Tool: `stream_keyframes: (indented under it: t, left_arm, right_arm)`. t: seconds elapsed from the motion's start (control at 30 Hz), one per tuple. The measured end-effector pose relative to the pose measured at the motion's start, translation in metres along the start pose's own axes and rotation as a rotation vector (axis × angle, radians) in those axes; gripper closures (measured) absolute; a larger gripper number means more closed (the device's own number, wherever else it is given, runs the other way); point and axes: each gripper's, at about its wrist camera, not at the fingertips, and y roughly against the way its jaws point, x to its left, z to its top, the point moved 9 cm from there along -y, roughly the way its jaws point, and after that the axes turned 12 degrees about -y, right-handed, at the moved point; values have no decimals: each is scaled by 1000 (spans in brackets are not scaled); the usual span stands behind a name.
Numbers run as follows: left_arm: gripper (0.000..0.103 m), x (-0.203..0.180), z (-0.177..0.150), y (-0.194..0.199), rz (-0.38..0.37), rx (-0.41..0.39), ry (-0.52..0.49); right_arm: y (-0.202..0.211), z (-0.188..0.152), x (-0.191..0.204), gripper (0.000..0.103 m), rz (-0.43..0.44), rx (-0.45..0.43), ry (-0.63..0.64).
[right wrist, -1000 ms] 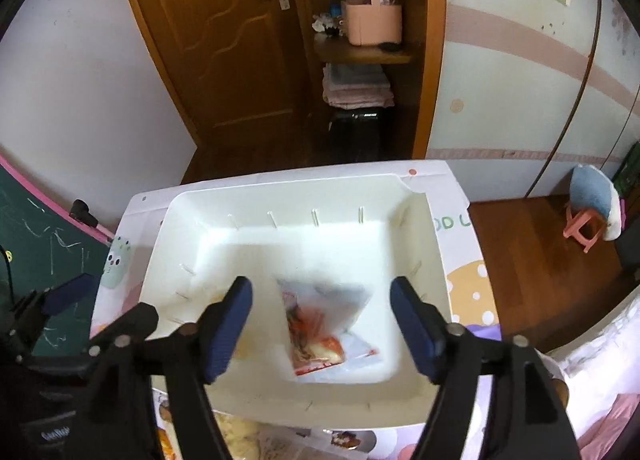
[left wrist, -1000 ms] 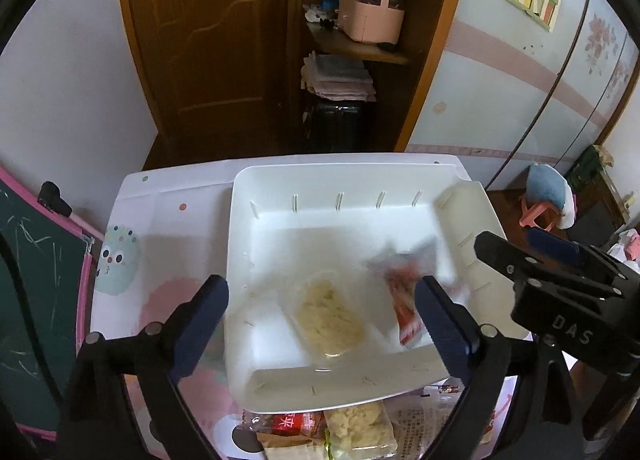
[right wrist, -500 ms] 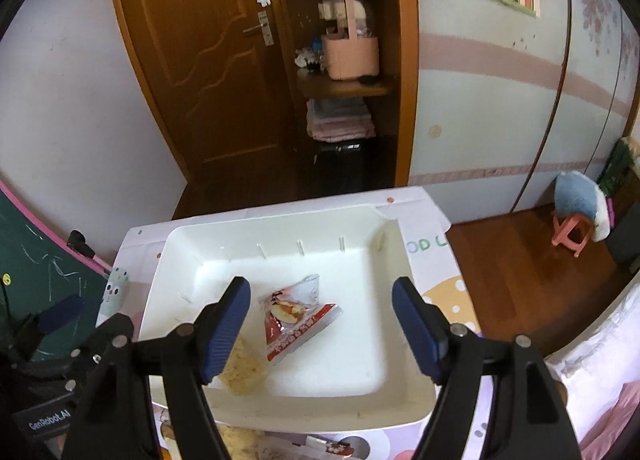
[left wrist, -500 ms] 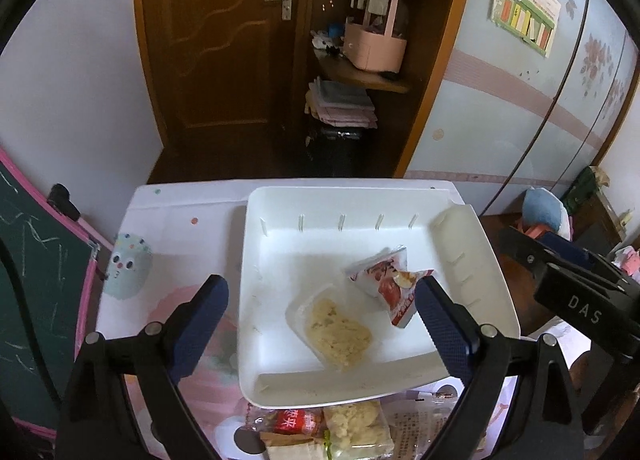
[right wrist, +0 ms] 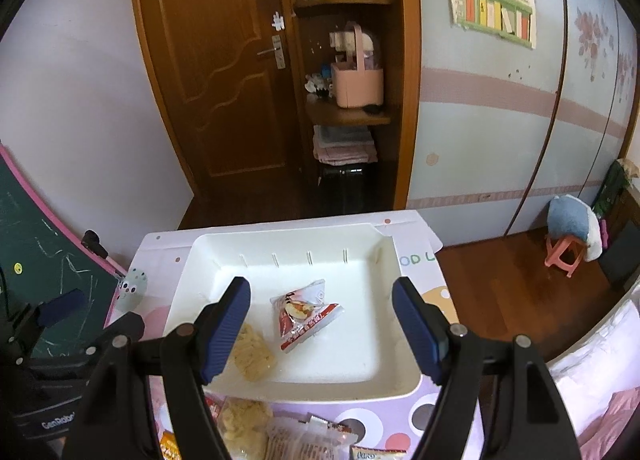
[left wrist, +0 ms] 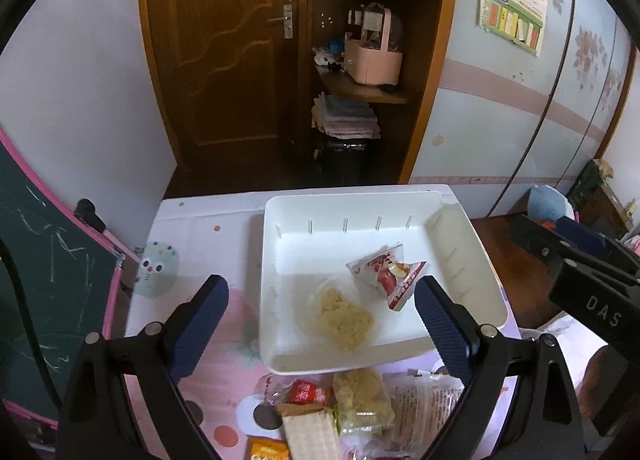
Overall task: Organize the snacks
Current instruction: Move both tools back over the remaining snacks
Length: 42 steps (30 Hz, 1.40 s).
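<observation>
A white plastic bin (left wrist: 362,212) (right wrist: 288,244) stands on the patterned table. Inside it lie a red-and-white snack packet (left wrist: 386,274) (right wrist: 304,314) and a clear packet of pale crumbly snack (left wrist: 344,318) (right wrist: 252,352). Several more snack packets (left wrist: 340,408) (right wrist: 280,436) lie in a heap on the table at the near edge, in front of the bin. My left gripper (left wrist: 320,324) hovers above the bin's near left part, open, nothing between its fingers. My right gripper (right wrist: 320,328) hangs over the bin's middle, open and empty.
The table (left wrist: 208,236) carries a pink and white cartoon cloth. A chalkboard (left wrist: 36,260) leans at the left. Behind the table are a wooden door (left wrist: 224,60), corner shelves with a pink basket (left wrist: 372,60), and a small pink stool (right wrist: 564,256) on the floor at right.
Both grippers have risen and drawn back from the bin, so it looks smaller. The red-and-white packet, blurred a second ago, now lies still in the bin. More of the packet heap shows.
</observation>
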Motion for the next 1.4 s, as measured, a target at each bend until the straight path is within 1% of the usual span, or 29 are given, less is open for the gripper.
stream_keyframes:
  t: [0.17,0.3,0.43,0.53,0.57,0.63,0.7,0.8,0.87,0.97,1.13,1.23,1.27,1.33,1.4]
  left_arm:
    - [9,-4,-1,33,-1,-44,-22]
    - [9,-6,-1,60,35,-91,-47]
    - [9,-6,-4,85,23,-116,-37]
    - [9,-6,-9,104,12,-125,-41]
    - [9,-5,-12,111,19,-127,-46]
    - [5,-3,-18,122,35,-129,-54]
    - [5,1,-26,134,59,-141,-59]
    - [4,3,-40,150,58,-163,-64]
    - [5,6,-54,156,57,-159,-71]
    - [5,8,-74,158,56,-140,-76]
    - [5,7,-123,146,20,-80,-95]
    - [5,5,-160,134,-13,-30,-103]
    - [5,3,-177,128,-36,-8,-105]
    - [5,0,-199,119,-58,23,-106]
    - [5,-1,-231,103,-80,71,-104]
  right_arm:
    - [28,-2,6,29,10,-26,29]
    - [48,-5,11,29,27,-37,30]
    - [75,-8,16,29,41,-73,46]
    - [95,-12,19,29,47,-101,63]
    - [101,-14,20,29,47,-109,69]
    - [111,-19,21,29,49,-118,83]
    - [121,-28,22,29,45,-127,101]
    - [130,-42,23,29,49,-123,125]
    - [134,-55,22,29,55,-115,133]
    - [135,-84,22,29,77,-74,164]
    - [129,-137,26,29,143,-14,217]
    - [121,-172,26,29,155,32,242]
    - [115,-188,25,29,160,61,247]
    - [106,-212,23,29,174,110,261]
    - [92,-239,22,29,186,174,287]
